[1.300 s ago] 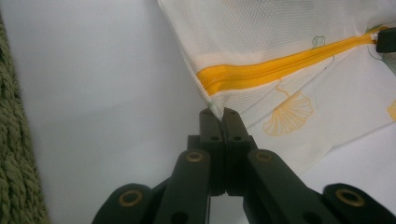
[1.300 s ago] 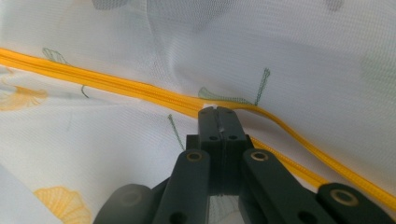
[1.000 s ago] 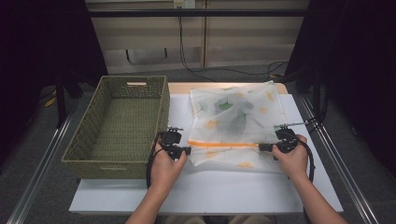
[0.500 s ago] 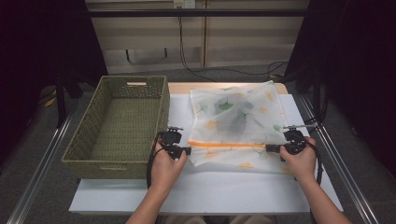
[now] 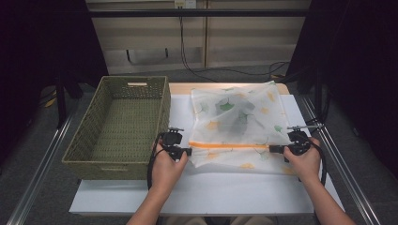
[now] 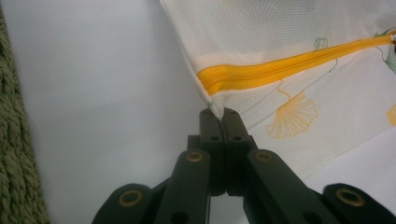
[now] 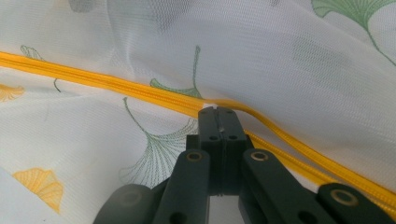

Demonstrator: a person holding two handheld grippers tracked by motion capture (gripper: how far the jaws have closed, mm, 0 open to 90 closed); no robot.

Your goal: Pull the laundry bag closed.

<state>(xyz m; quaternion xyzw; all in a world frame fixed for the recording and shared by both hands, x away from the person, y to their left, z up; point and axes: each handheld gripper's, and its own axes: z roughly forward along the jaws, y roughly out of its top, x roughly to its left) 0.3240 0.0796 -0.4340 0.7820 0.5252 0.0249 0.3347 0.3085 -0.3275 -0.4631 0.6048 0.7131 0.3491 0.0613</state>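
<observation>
A white mesh bag (image 5: 234, 117) printed with ginkgo leaves lies flat on the white table. An orange zipper (image 5: 230, 145) runs across its near side. My left gripper (image 5: 187, 151) is shut on the bag's left corner (image 6: 215, 108), just below the zipper's end (image 6: 210, 81). My right gripper (image 5: 272, 148) is shut on the zipper (image 7: 140, 88) near the bag's right end. In the right gripper view the gripper (image 7: 219, 112) pinches the band; beyond the jaws it is one strip, and toward the lower right it splits into two strands (image 7: 299, 154). The slider is hidden between the jaws.
An empty green wicker basket (image 5: 122, 122) stands left of the bag, close to my left hand. The white table top (image 5: 211, 192) has free room in front of the bag. Metal rails run along both table sides.
My right gripper has slid to the right along the zipper, from mid-right to near the bag's right edge. The left gripper stays clamped on the left corner.
</observation>
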